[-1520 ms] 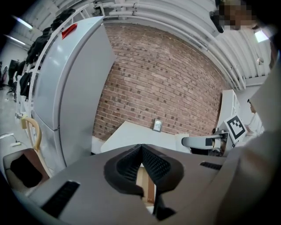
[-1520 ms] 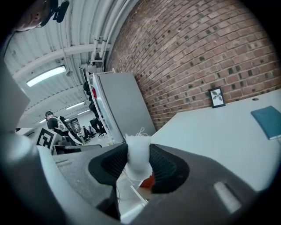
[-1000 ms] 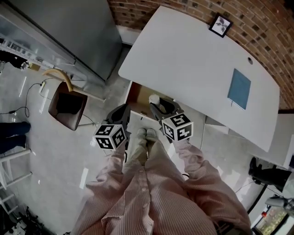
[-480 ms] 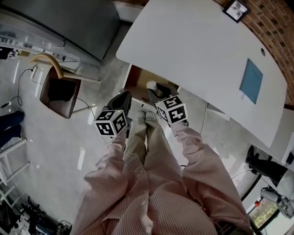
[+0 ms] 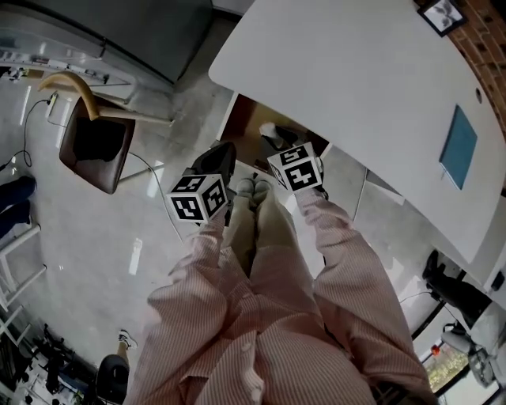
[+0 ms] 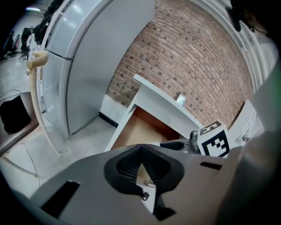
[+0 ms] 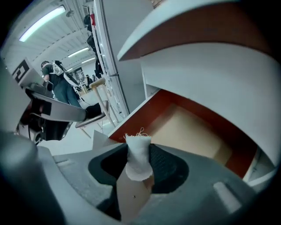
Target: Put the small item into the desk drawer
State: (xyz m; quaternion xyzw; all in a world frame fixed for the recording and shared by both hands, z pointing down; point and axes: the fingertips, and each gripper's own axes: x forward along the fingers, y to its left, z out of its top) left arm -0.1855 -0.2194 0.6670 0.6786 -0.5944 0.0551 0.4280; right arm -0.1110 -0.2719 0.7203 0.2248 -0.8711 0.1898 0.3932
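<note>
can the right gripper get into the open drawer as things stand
Likely yes: the drawer stands open just ahead of the right gripper, which is shut on the white fabric scrap; nothing visible blocks the way.

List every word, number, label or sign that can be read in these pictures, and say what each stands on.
No readable text anywhere.
Left gripper's marker cube and right gripper's marker cube: black-and-white square patterns only, no letters or numbers.
Framed picture on the desk: too small to read.
Blue flat item on the desk: no print visible.
</note>
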